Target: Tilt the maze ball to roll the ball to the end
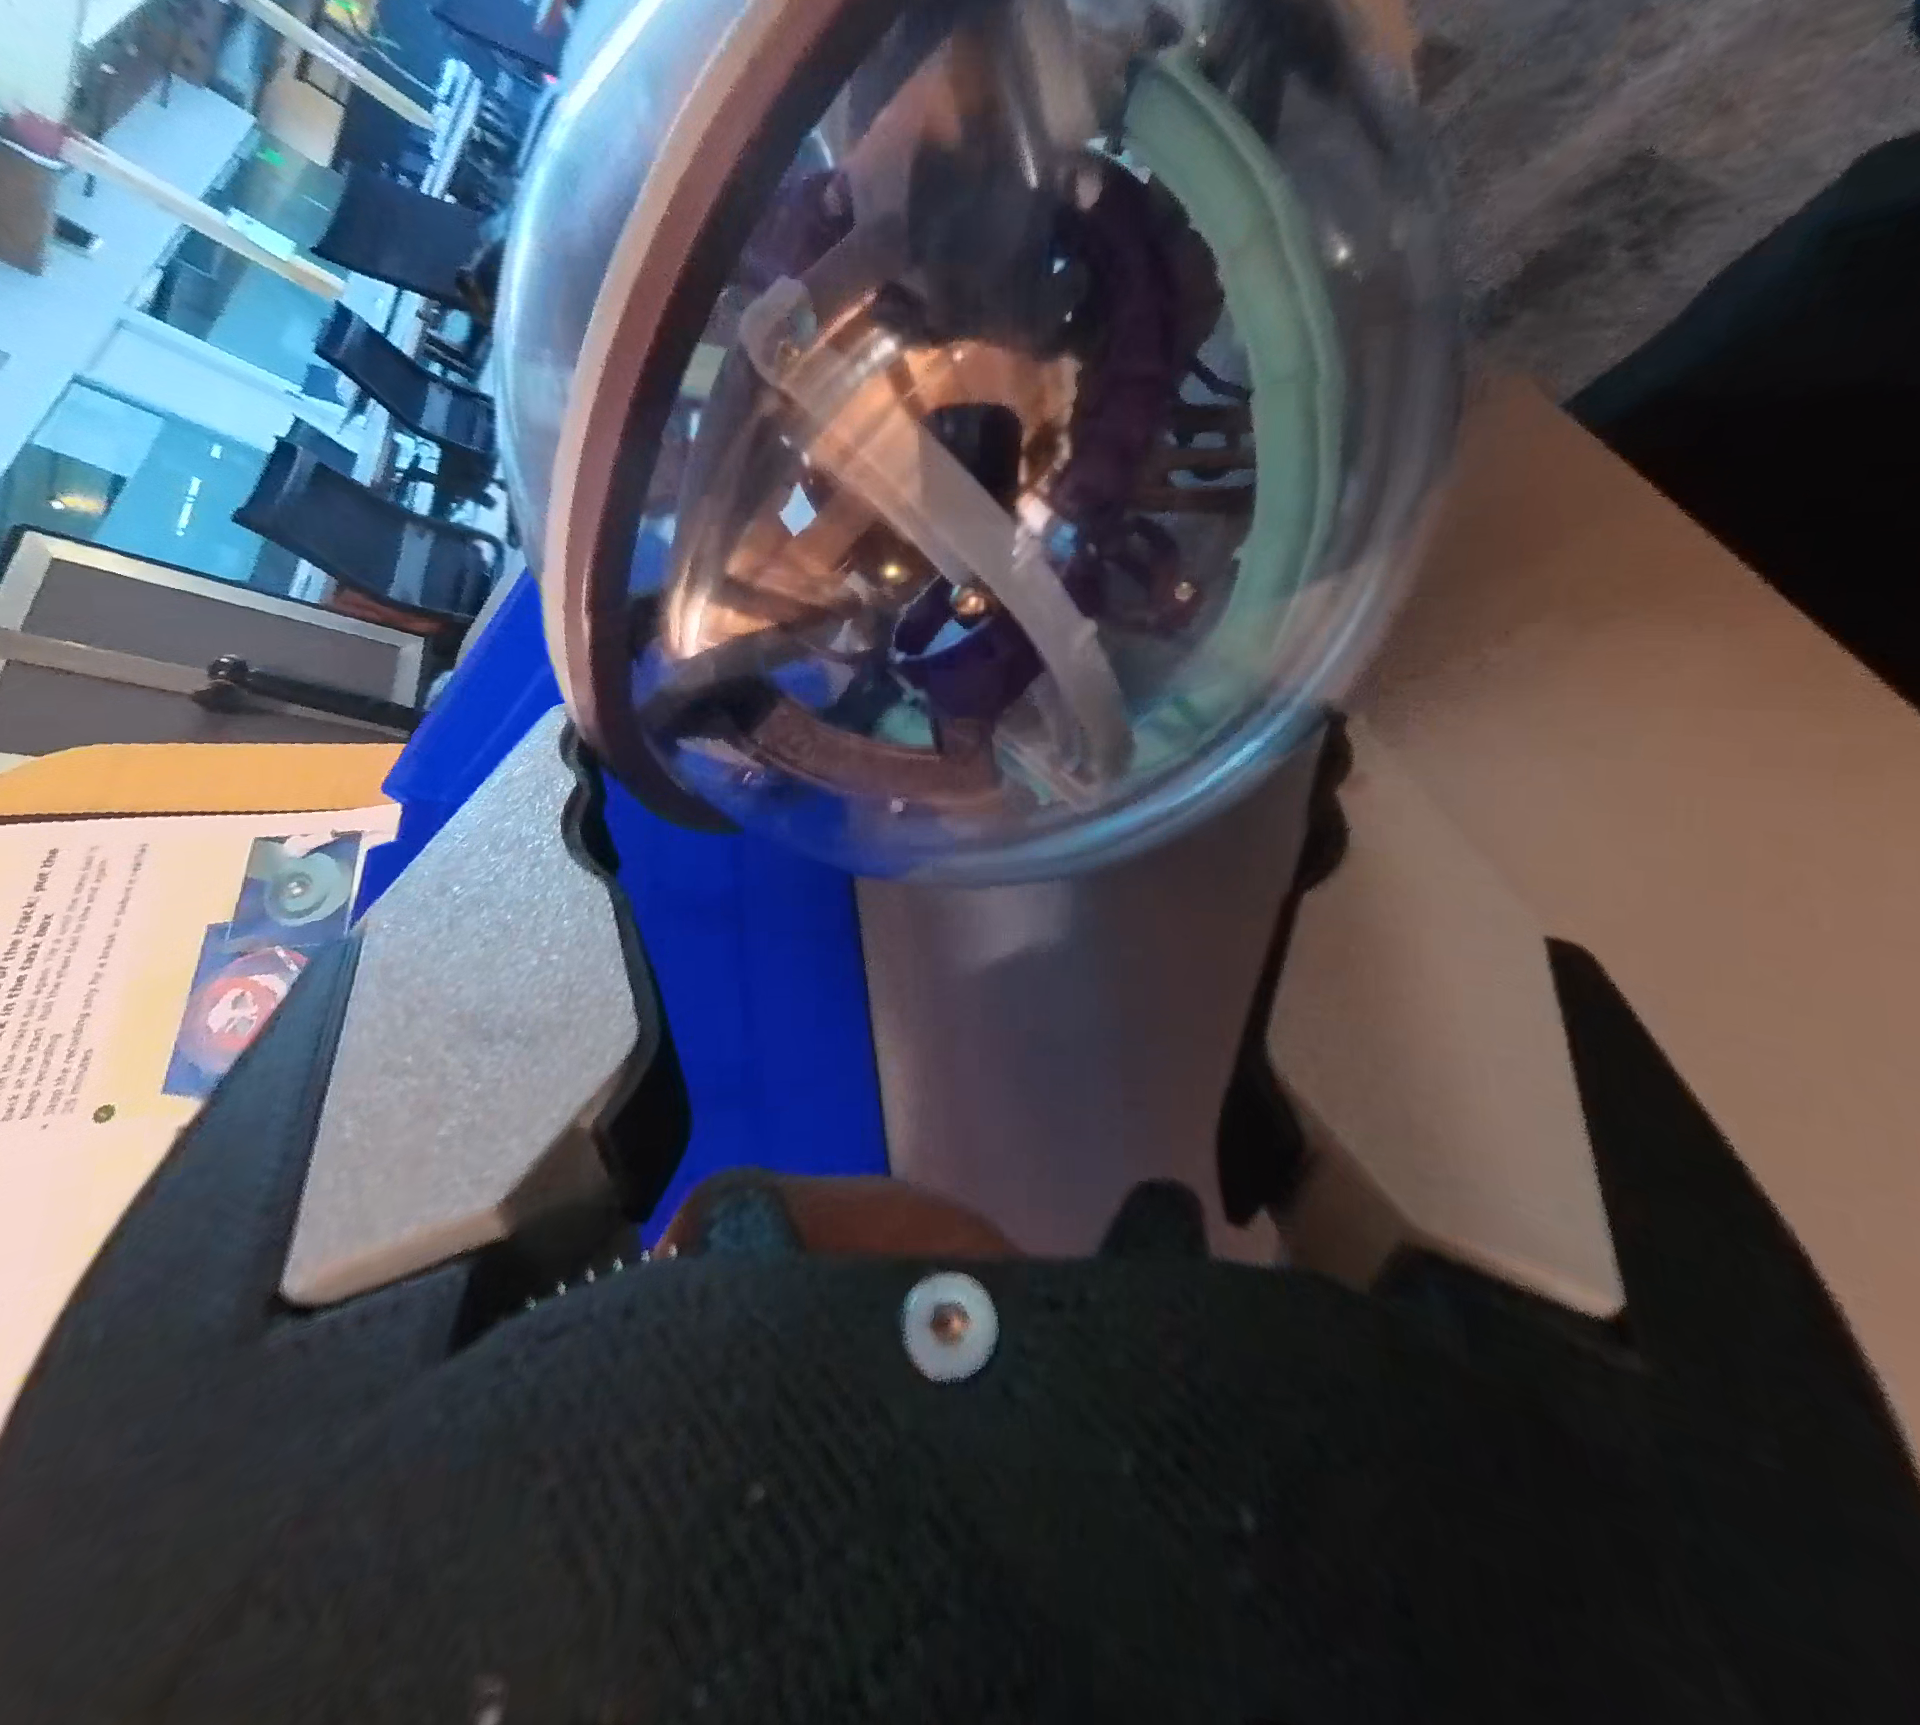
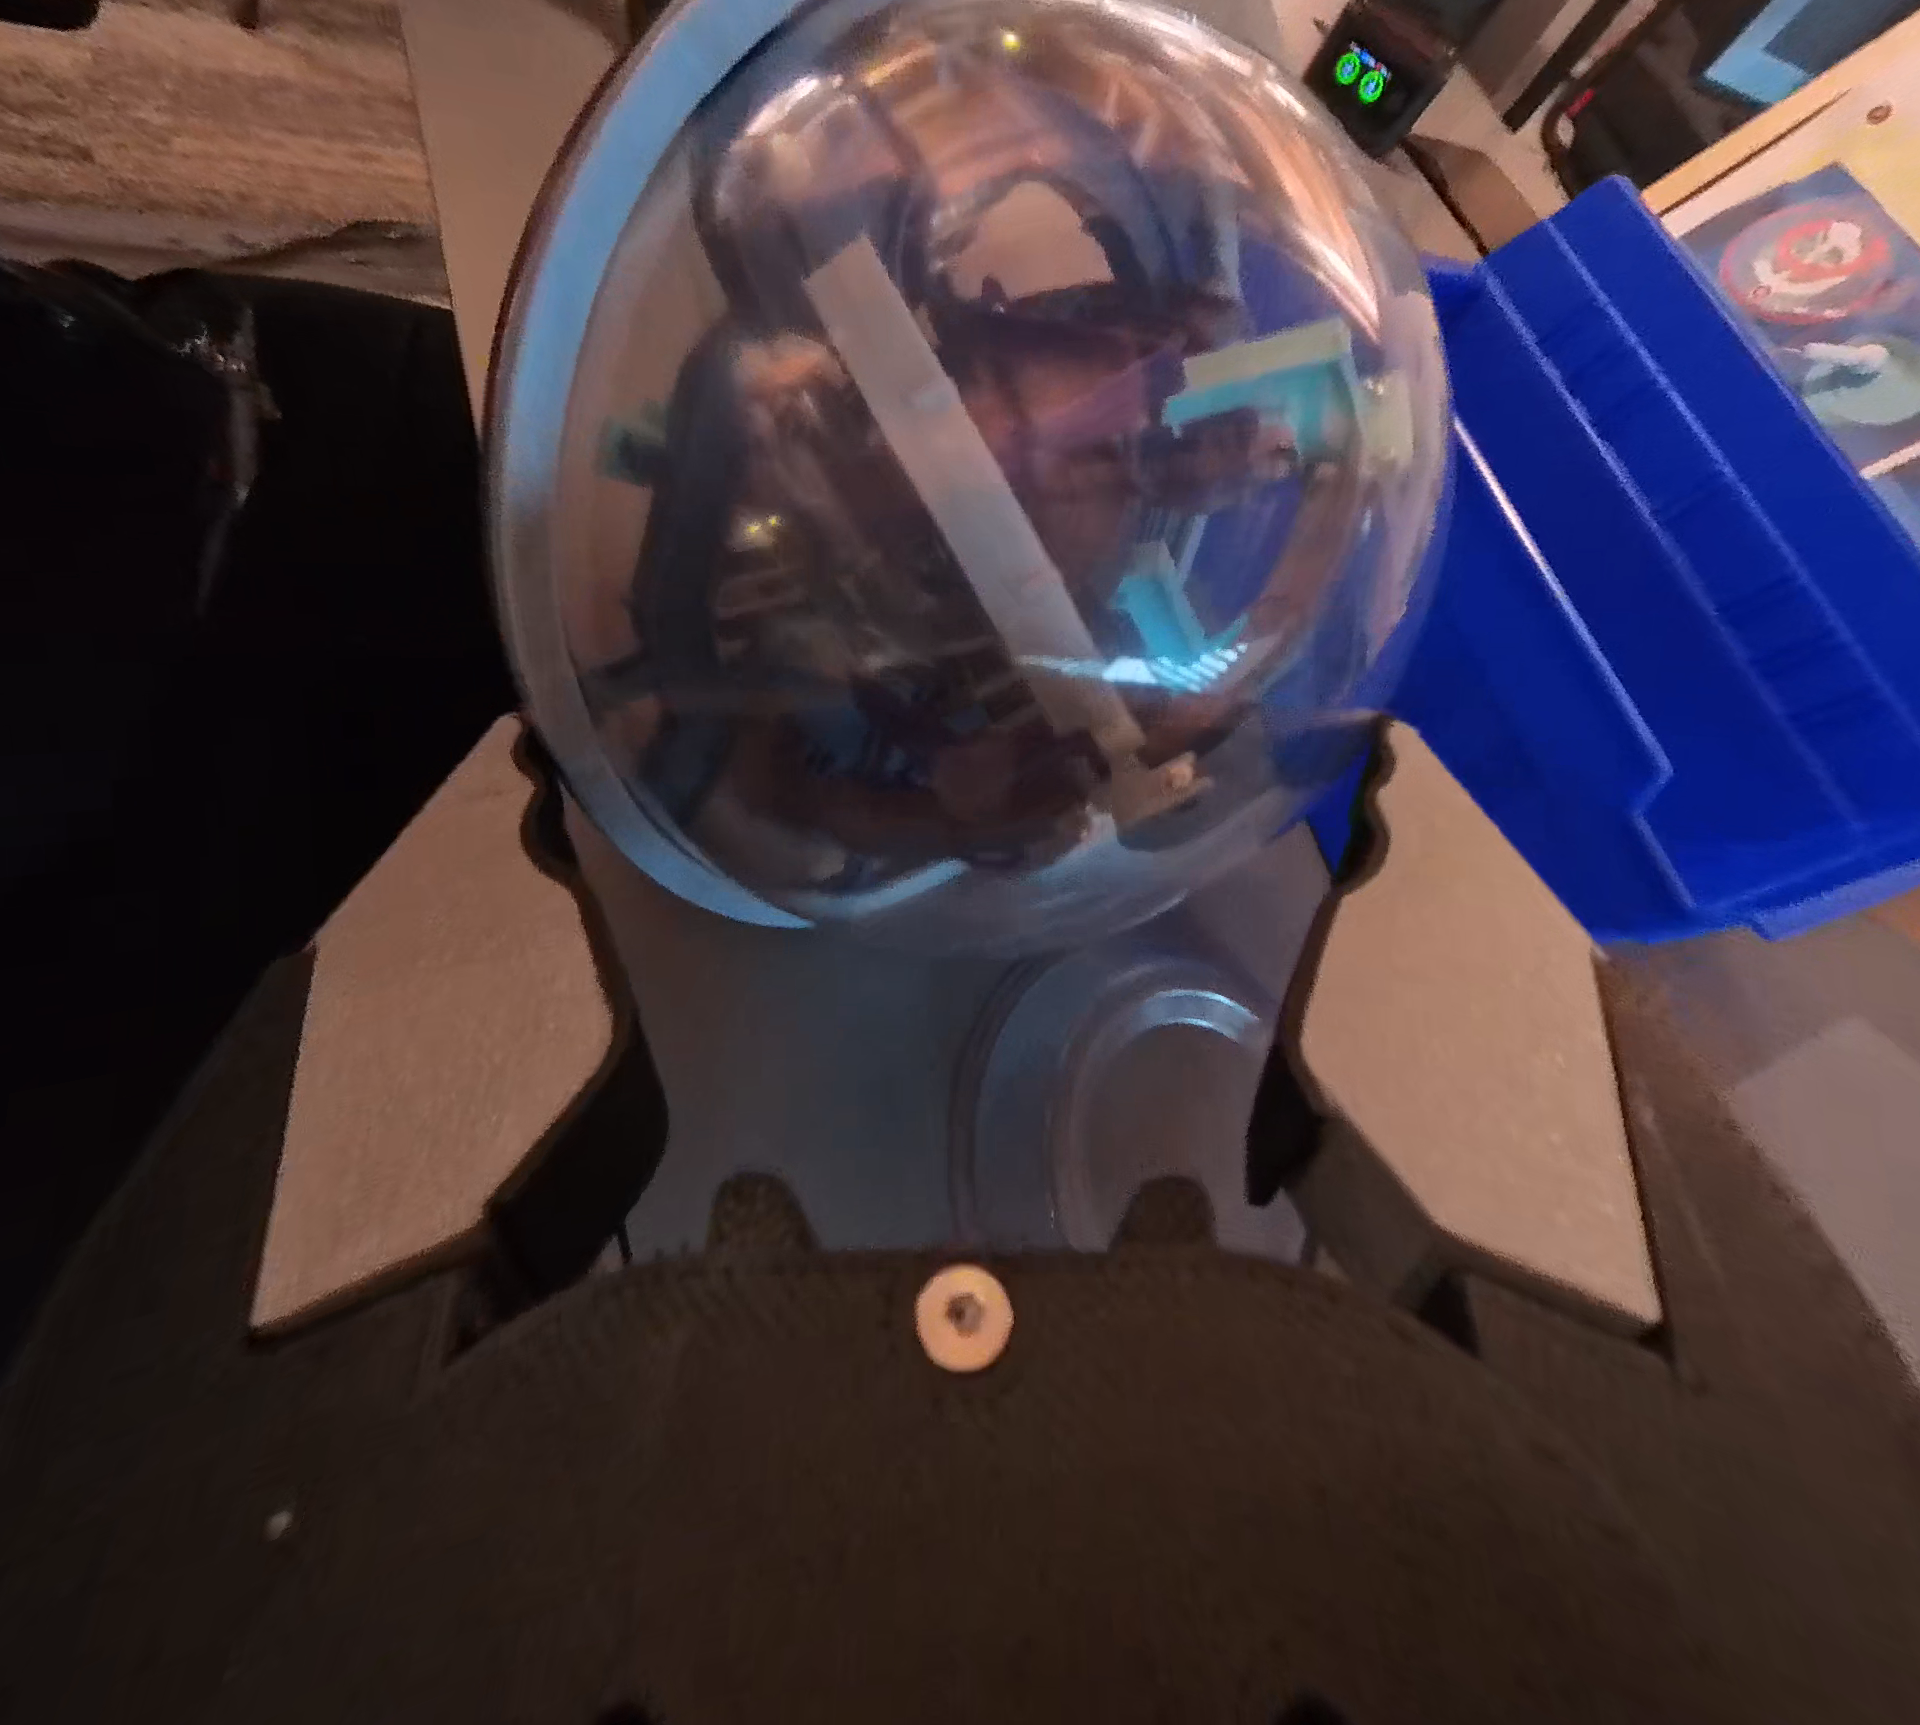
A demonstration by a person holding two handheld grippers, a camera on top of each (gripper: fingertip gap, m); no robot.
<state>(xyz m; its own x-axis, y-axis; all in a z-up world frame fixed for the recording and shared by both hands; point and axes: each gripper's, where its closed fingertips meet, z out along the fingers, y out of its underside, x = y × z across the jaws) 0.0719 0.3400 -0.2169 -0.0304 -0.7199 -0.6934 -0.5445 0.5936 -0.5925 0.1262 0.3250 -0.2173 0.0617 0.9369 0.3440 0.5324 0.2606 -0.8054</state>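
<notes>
The maze ball (image 1: 956, 356) is a clear plastic sphere with a dark ring around its middle and tangled white, green, purple and brown tracks inside. It is held in the air and fills the middle of both views (image 2: 966, 449). My left gripper (image 1: 956, 792) is shut on its lower part, one finger on each side. My right gripper (image 2: 951, 802) is shut on it the same way from the other side. The picture is blurred, and I cannot pick out the small ball on the tracks.
A blue plastic bin (image 2: 1662, 584) stands on the light table (image 1: 1558, 740), also seen behind the left finger (image 1: 727, 948). A printed sheet (image 1: 156, 948) lies beside it. A grey round stand (image 2: 1122, 1093) sits below the ball. Black chairs (image 1: 395, 241) stand farther off.
</notes>
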